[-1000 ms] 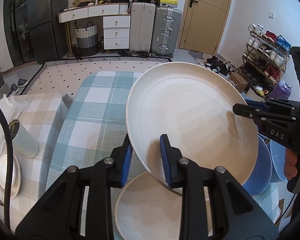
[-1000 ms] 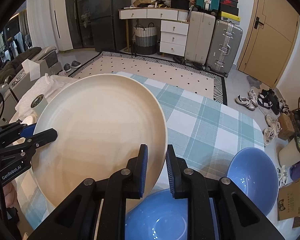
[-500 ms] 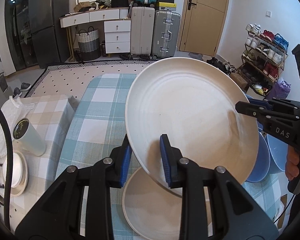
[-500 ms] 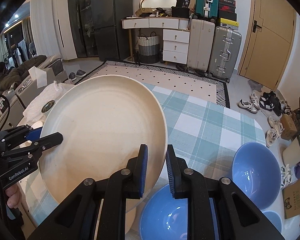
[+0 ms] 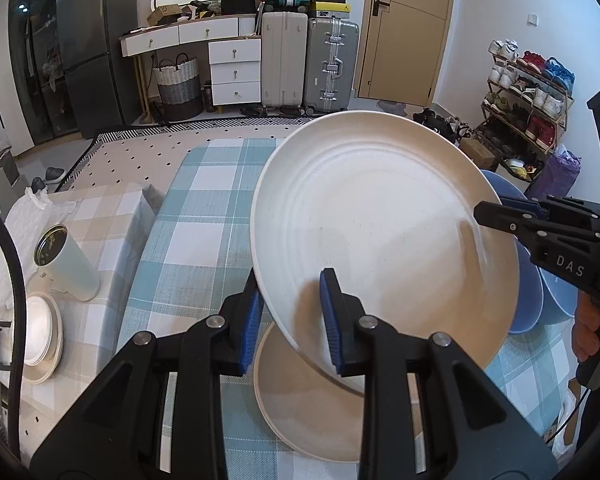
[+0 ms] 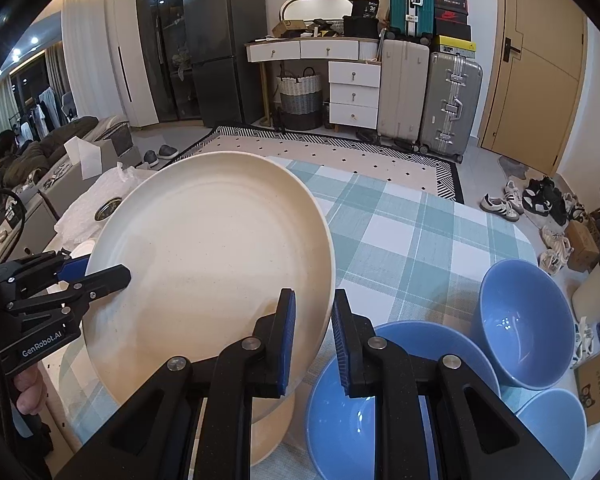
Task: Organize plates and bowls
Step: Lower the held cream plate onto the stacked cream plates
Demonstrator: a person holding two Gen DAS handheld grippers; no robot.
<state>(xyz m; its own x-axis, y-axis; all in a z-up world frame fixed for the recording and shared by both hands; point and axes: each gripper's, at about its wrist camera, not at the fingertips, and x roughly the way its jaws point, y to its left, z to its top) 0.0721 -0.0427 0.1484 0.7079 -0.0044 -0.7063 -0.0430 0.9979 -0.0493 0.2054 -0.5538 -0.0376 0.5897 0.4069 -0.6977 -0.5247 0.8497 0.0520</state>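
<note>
A large cream plate [image 5: 384, 236] [image 6: 208, 276] is held tilted in the air above the checked table. My left gripper [image 5: 290, 318] is shut on its near-left rim. My right gripper [image 6: 314, 336] is shut on its right rim and shows at the right of the left wrist view [image 5: 500, 216]. A second cream plate [image 5: 304, 408] lies flat on the table under the held one. Three blue bowls [image 6: 520, 320] [image 6: 352, 412] [image 6: 556, 428] stand at the right side of the table.
The table has a teal checked cloth [image 5: 196, 240]. On a beige side table at the left stand a white cylinder cup [image 5: 66, 264] and a stack of small white plates [image 5: 40, 336]. Suitcases, drawers and a shoe rack line the far walls.
Both grippers have lifted the cream plate higher above the table. The plate under it and the blue bowls show more fully now.
</note>
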